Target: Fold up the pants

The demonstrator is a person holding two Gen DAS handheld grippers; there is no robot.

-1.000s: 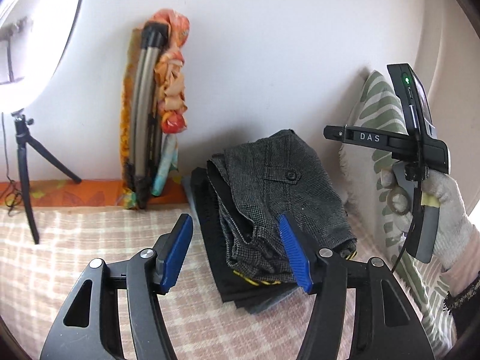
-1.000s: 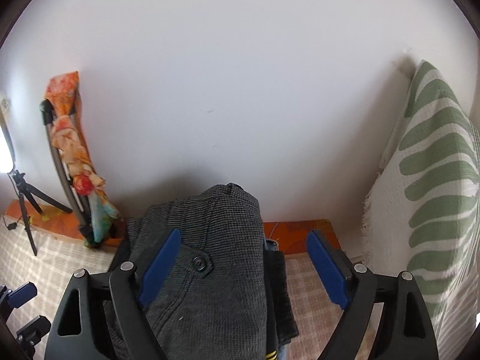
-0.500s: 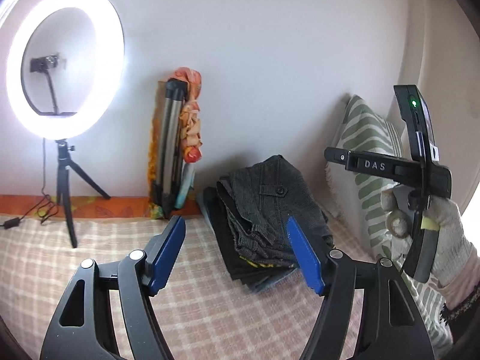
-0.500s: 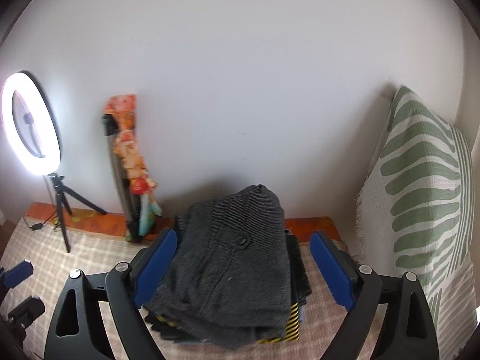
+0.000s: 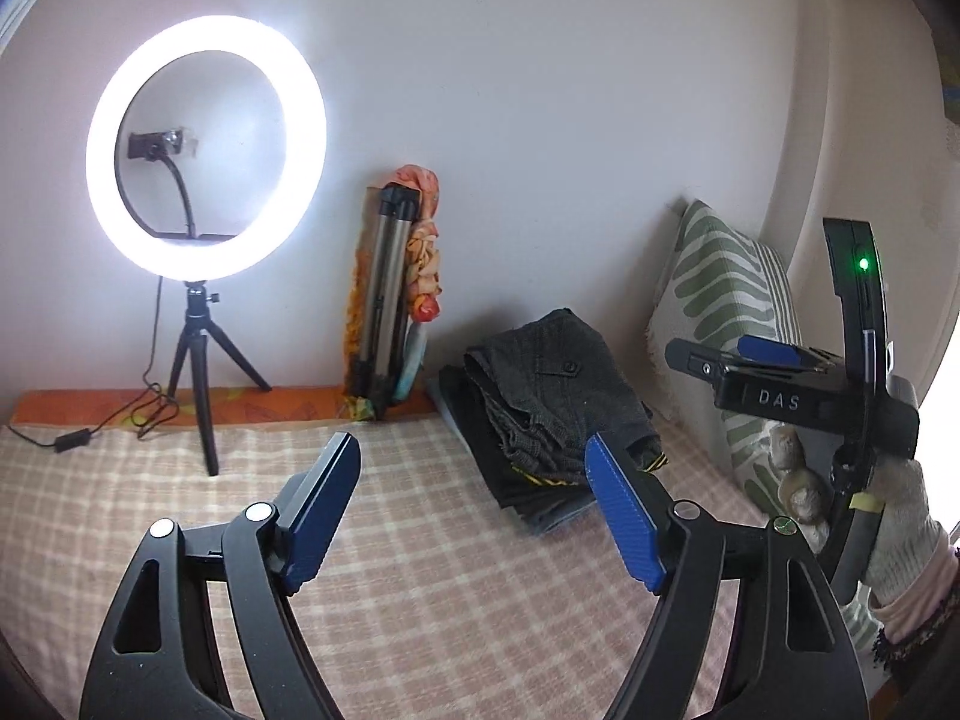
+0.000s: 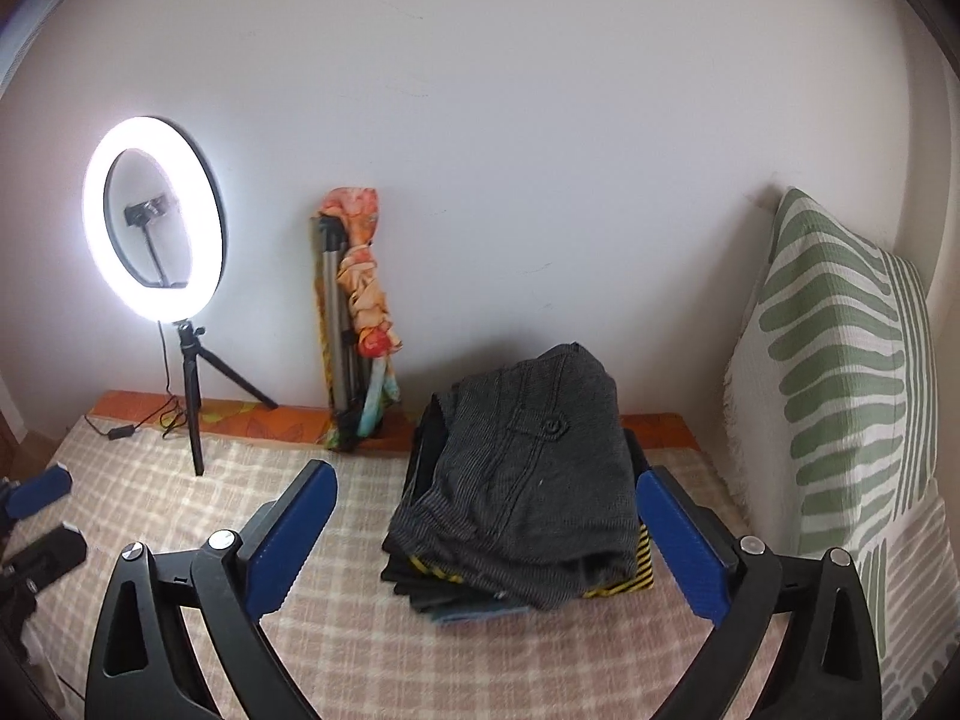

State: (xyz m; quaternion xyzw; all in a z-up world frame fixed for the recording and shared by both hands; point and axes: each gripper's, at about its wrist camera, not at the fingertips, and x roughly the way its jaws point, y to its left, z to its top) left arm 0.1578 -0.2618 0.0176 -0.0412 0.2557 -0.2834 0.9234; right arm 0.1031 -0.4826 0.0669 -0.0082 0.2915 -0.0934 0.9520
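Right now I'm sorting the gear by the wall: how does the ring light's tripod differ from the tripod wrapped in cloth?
The ring light's tripod stands on the bed with legs spread; the cloth-wrapped tripod is folded shut and leans against the wall. The first is black and carries the lit ring light; the second has silver legs, carries nothing, and has patterned orange cloth draped over it. Both stand at the bed's far edge, left of the folded pants.

The left gripper (image 5: 474, 510) has black curved arms with silver screws and ribbed blue pads. At the right edge of the left wrist view, the right gripper (image 5: 774, 354) carries white "DAS" lettering and a green light, beside a grey knit-gloved right hand (image 5: 900, 516) with a pink cuff.
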